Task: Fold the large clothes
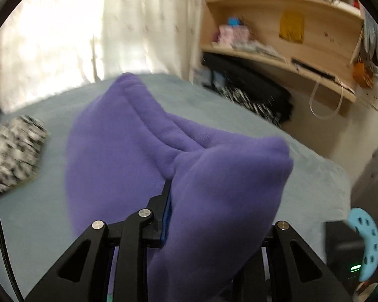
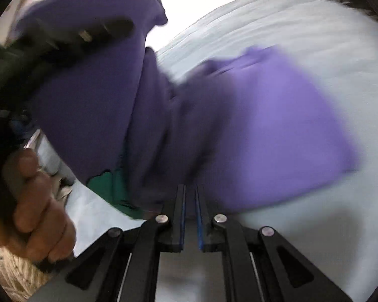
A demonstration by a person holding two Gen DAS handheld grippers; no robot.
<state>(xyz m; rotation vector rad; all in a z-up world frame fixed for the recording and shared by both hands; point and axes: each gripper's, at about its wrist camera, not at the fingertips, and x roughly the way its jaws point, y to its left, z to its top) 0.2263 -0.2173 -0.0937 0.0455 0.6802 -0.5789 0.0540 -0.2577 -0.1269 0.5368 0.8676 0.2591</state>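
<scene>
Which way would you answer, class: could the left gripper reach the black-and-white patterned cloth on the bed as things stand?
Probably not yet. The left gripper is shut on the purple garment, which drapes over its fingers. The patterned cloth lies apart on the bed, nothing blocking it, but the jaws must let go first.

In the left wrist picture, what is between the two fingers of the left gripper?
In the left wrist view, a thick fold of the purple garment fills the left gripper, draping over and hiding the right-hand finger. Behind lies the grey-blue bed.
</scene>
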